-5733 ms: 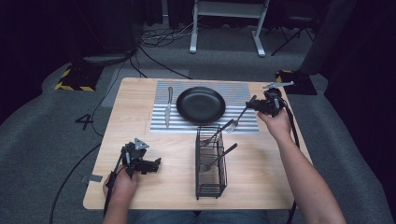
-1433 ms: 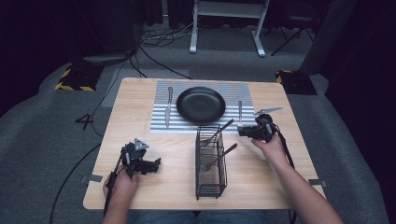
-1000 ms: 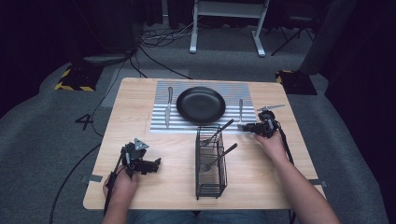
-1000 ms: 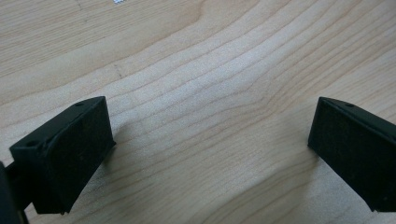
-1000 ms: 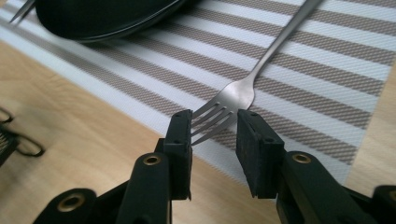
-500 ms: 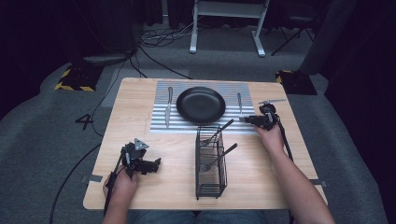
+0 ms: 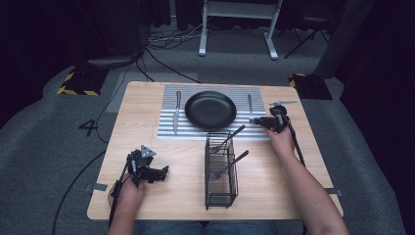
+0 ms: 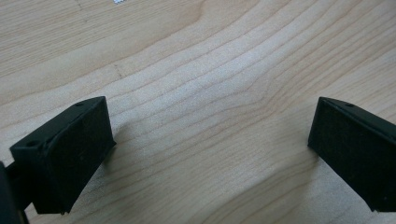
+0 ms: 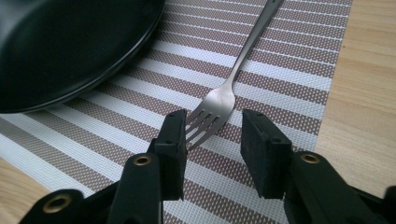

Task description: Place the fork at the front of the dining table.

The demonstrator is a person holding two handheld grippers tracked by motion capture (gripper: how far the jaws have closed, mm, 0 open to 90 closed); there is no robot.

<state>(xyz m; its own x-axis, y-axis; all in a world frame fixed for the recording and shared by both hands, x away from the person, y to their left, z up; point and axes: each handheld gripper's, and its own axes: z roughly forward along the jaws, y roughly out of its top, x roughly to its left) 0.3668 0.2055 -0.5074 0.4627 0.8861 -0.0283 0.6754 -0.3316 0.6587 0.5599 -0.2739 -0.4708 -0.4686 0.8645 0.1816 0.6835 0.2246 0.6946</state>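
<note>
A silver fork [image 7: 249,103] lies on the striped placemat [image 7: 166,132] just right of the black plate [image 7: 210,110]. My right gripper [image 7: 254,119] sits low at the fork's near end. In the right gripper view the fork [image 9: 233,79] has its tines between my right gripper's [image 9: 212,121] jaws. The jaws have just been opening, and a gap shows beside the tines. The plate [image 9: 60,46] is to the left. My left gripper [image 7: 164,171] rests at the table's near left. In the left gripper view, my left gripper [image 8: 210,135] stands wide open over bare wood.
A knife [image 7: 176,112] lies on the mat left of the plate. A black wire rack [image 7: 221,171] holding a few utensils stands in the middle near me, between my two hands. The mat's right edge [image 9: 327,93] meets bare table.
My right gripper has moved away from me, from beside the rack to the mat right of the plate. The fork lies a little farther back. The left hand has kept still.
</note>
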